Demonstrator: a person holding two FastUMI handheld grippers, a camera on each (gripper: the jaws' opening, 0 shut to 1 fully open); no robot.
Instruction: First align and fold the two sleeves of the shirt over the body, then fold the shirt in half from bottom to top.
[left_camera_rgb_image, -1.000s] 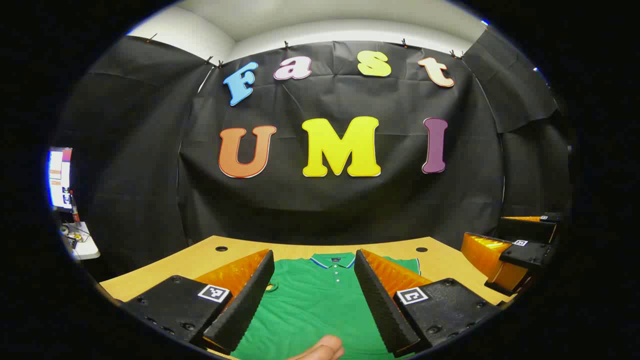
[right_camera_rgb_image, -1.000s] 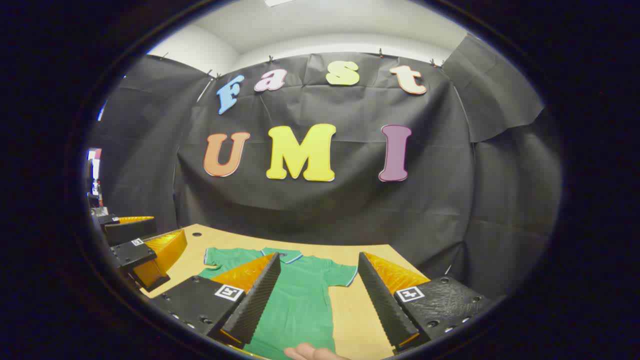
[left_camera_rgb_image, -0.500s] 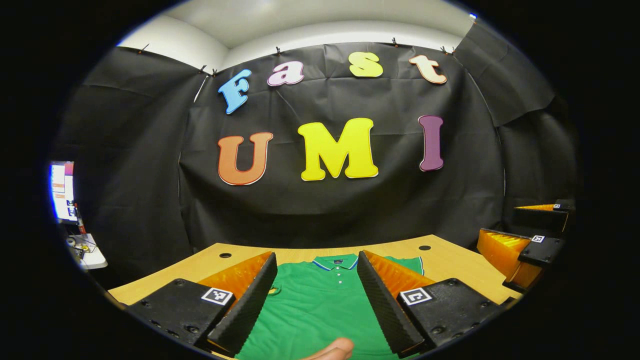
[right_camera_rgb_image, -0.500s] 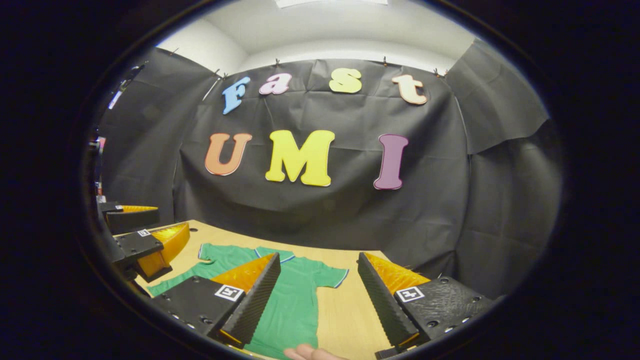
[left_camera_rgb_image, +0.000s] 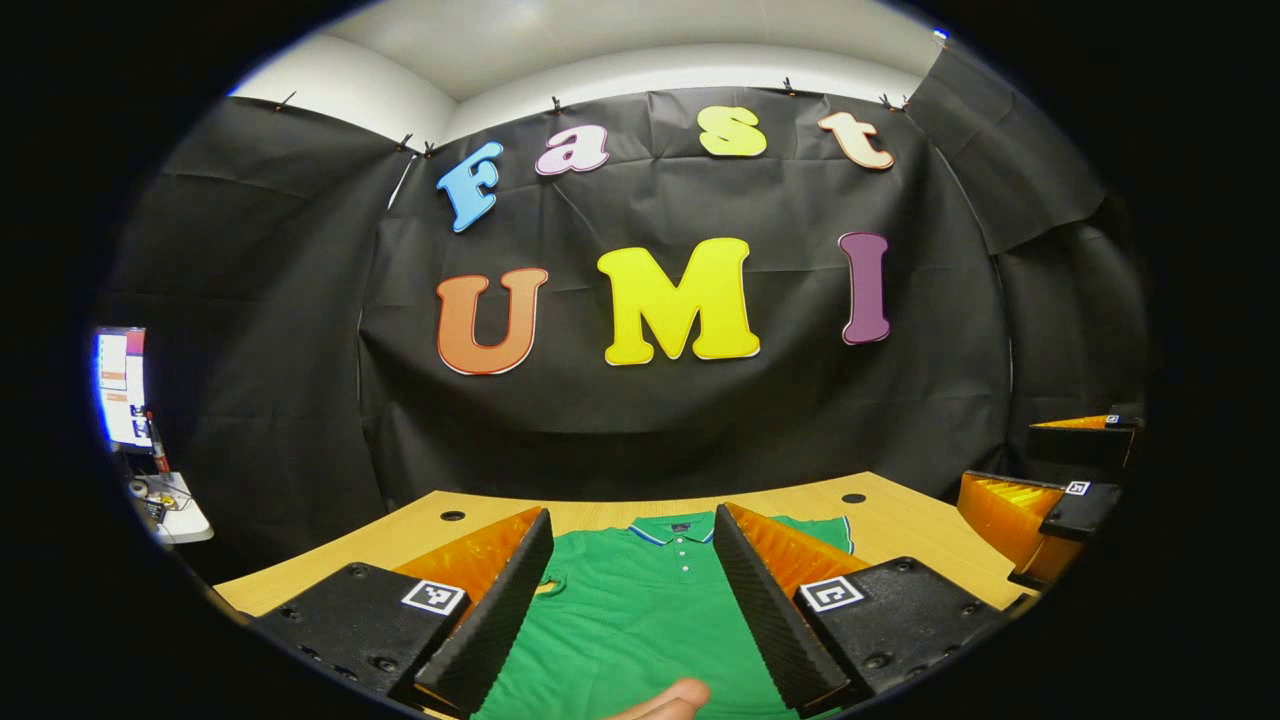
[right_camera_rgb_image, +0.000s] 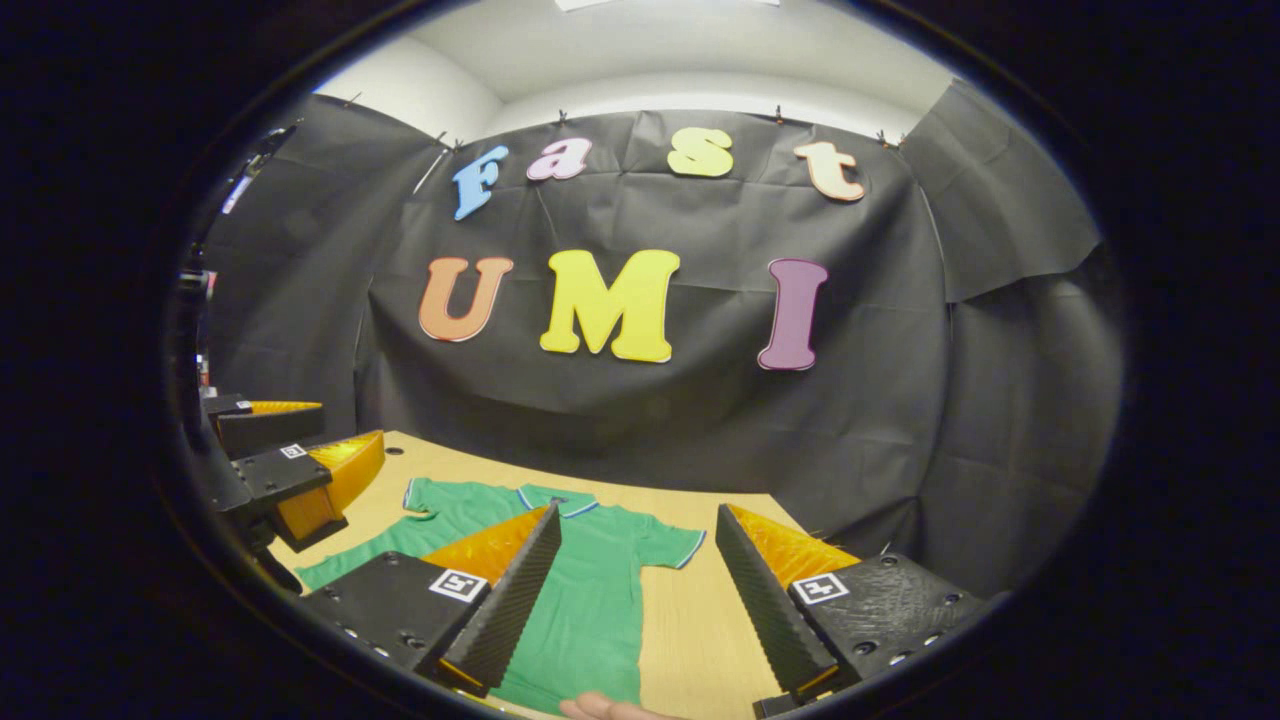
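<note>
You hold both tools above a pale wooden table, and neither grasps anything. The left gripper stands with its two ridged, wedge-shaped fingers spread wide apart, and between them you look straight down on the green shirt. The right gripper is likewise released, its fingers splayed over the shirt's edge and the bare tabletop beside it.

Readable writing on the task's things is scarce. Each finger block carries a small square black-and-white marker, a coded pattern, not text. The shirt has a small dark label inside the neck, too small to read, and a tiny yellowish emblem on the chest that cannot be made out.

The shirt lies flat on the table, front up, collar toward the booth wall. It is a polo of smooth knit, with a short placket of pale buttons and thin blue-and-white trim on the collar and sleeve cuffs. In the right gripper view both short sleeves are spread out to the sides, unfolded.

The finger pads show fine sawtooth ribbing; the backs of the fingers are glossy and translucent. The table has two round dark holes near its far edge. A fingertip shows at the bottom of the left gripper view.
</note>
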